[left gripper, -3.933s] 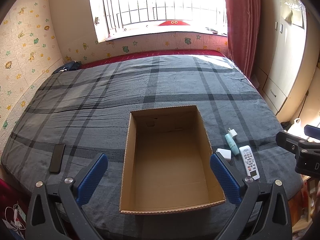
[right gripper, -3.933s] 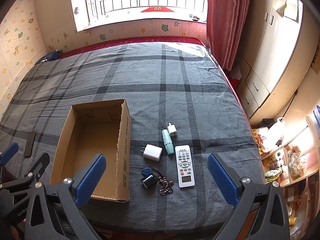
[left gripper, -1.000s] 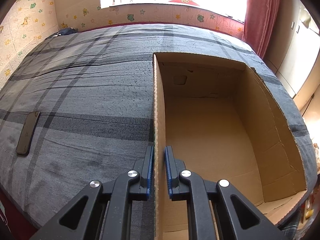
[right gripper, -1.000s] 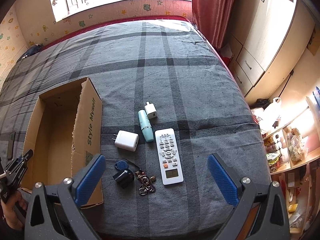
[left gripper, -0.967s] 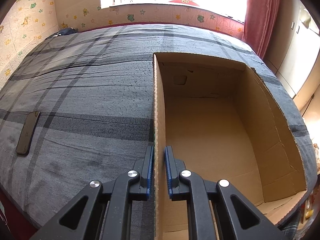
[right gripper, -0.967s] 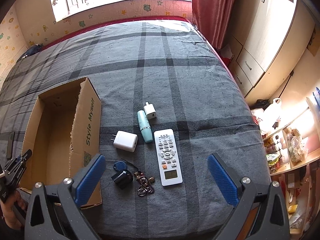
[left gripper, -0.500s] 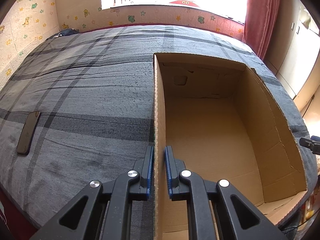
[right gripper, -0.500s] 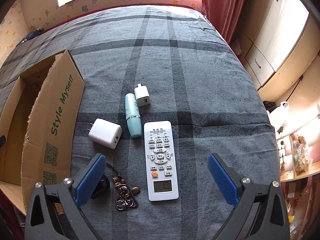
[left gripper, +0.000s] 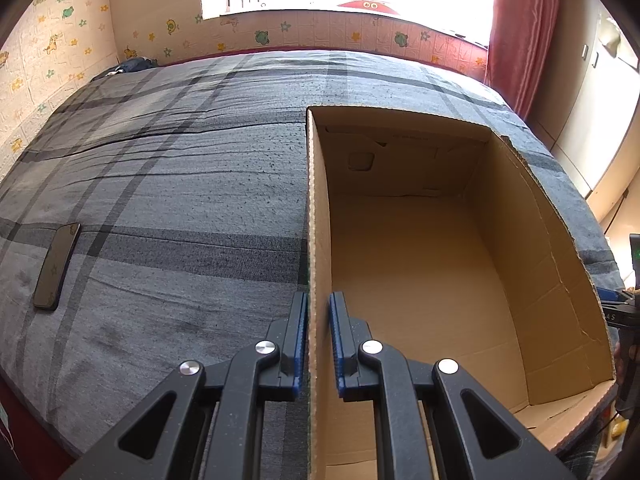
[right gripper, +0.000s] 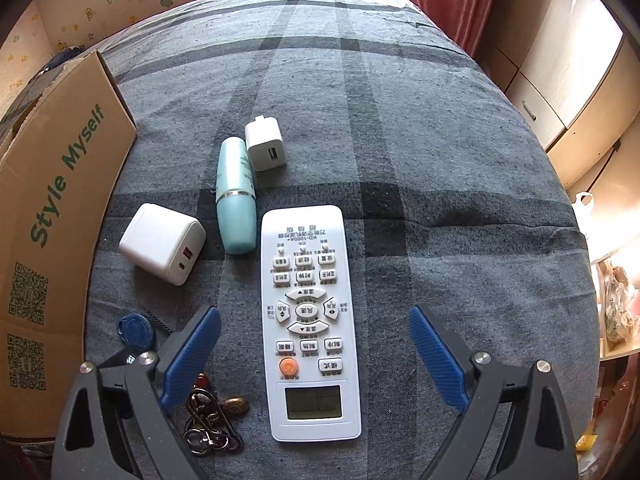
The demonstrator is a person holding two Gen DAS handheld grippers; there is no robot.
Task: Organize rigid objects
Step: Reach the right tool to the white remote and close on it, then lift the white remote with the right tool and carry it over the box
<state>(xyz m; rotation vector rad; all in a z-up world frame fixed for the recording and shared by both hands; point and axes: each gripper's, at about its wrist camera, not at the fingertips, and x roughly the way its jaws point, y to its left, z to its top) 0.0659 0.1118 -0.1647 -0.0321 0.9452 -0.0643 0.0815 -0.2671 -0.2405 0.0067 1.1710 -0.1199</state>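
Note:
My left gripper (left gripper: 319, 316) is shut on the left wall of an empty open cardboard box (left gripper: 420, 264) that lies on the bed. In the right wrist view the same box (right gripper: 52, 216), printed "Style Myself", stands at the left. My right gripper (right gripper: 314, 346) hangs low over a white remote control (right gripper: 308, 320); its jaws are closing with the remote between them, and the blue pads (right gripper: 192, 354) do not touch it. Beside the remote lie a teal tube (right gripper: 236, 196), a large white charger (right gripper: 162, 244), a small white charger (right gripper: 265, 148) and a key bunch (right gripper: 208, 416) with a blue fob (right gripper: 136, 330).
The grey plaid bedspread (right gripper: 400, 140) covers the bed. A dark phone (left gripper: 56, 266) lies on it at the left. White cupboards (right gripper: 560, 80) and a red curtain (left gripper: 520, 32) stand past the bed's right side. A person's hand with the other gripper (left gripper: 624, 320) shows at the right edge.
My right gripper has come down close over the remote, which now fills the middle of its view, and its jaws have narrowed. The left gripper stays clamped on the box wall.

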